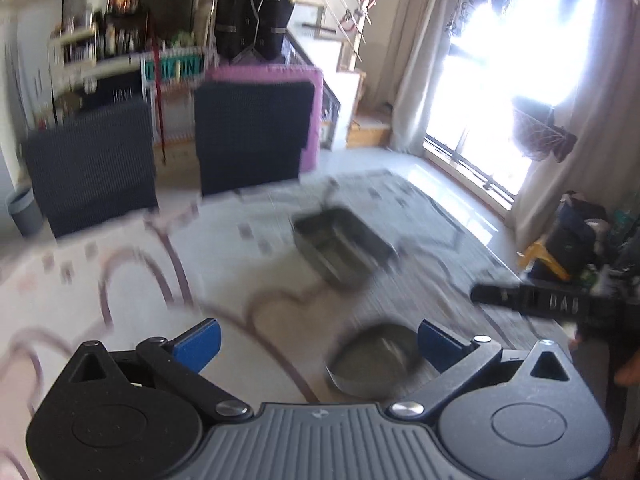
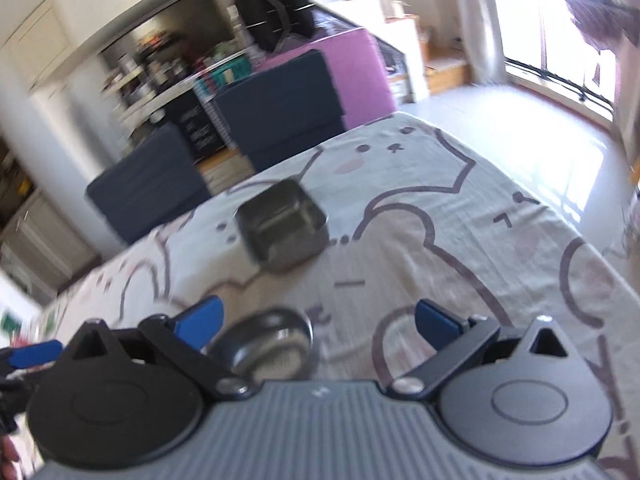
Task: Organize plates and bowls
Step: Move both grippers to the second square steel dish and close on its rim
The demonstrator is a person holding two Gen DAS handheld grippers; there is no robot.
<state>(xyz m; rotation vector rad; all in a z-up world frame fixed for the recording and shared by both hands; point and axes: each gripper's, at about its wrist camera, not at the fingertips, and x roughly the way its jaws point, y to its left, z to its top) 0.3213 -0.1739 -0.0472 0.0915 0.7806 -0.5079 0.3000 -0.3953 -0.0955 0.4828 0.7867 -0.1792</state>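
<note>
Low in both wrist frames, round steel bowl [image 1: 374, 358] lay just beyond left gripper [image 1: 318, 342] and right gripper [image 2: 318, 322]; fingers fully spread, empty.

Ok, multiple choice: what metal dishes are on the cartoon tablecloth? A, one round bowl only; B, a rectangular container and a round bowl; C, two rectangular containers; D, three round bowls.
B: a rectangular container sits farther back, a round bowl near the grippers.
</note>
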